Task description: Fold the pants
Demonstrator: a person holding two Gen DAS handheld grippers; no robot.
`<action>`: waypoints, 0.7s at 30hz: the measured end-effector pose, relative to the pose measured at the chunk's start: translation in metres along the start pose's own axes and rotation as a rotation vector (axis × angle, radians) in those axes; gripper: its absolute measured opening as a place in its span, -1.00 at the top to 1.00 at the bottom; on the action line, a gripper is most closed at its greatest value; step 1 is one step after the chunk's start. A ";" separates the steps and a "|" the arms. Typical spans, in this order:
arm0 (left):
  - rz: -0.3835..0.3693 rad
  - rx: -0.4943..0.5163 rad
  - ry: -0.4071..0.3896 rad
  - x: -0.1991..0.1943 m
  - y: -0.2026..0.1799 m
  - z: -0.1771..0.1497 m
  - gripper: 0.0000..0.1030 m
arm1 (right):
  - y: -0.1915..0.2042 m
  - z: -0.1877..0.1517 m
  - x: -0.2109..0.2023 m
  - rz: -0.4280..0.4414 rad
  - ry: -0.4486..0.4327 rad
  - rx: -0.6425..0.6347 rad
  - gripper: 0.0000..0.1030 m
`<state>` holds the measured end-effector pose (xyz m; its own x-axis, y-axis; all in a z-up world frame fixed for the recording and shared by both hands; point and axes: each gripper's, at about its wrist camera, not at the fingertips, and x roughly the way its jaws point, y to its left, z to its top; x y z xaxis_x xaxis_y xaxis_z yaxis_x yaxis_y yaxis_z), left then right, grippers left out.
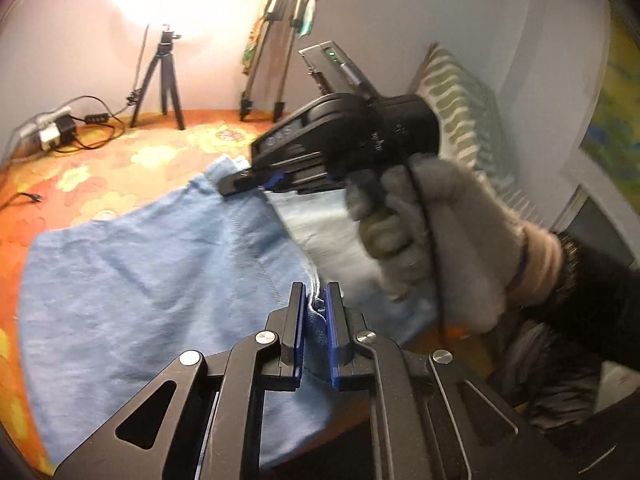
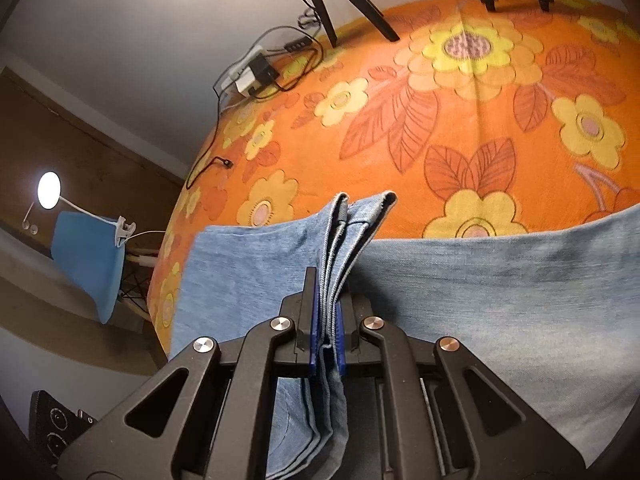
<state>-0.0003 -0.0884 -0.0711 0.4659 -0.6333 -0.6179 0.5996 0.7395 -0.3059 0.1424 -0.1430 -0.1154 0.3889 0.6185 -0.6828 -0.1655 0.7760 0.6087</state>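
left gripper (image 1: 314, 304): jaws clamped on pants (image 1: 140, 272) edge
right gripper (image 2: 328, 312): jaws clamped on bunched hem layers
axis: pants spread ahead of both, fold goes forward

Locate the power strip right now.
The power strip lies at the far left edge of the orange floral cloth, by the wall, left of the black tripod, with cables around it.
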 end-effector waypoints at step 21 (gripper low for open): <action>-0.255 0.049 -0.021 0.051 -0.100 0.037 0.84 | -0.055 -0.010 -0.128 -0.071 -0.181 0.050 0.87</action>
<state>-0.0123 -0.2034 -0.0454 0.3089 -0.8025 -0.5104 0.7300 0.5440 -0.4137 0.0930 -0.2632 -0.0656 0.5550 0.5264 -0.6441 -0.0885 0.8073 0.5835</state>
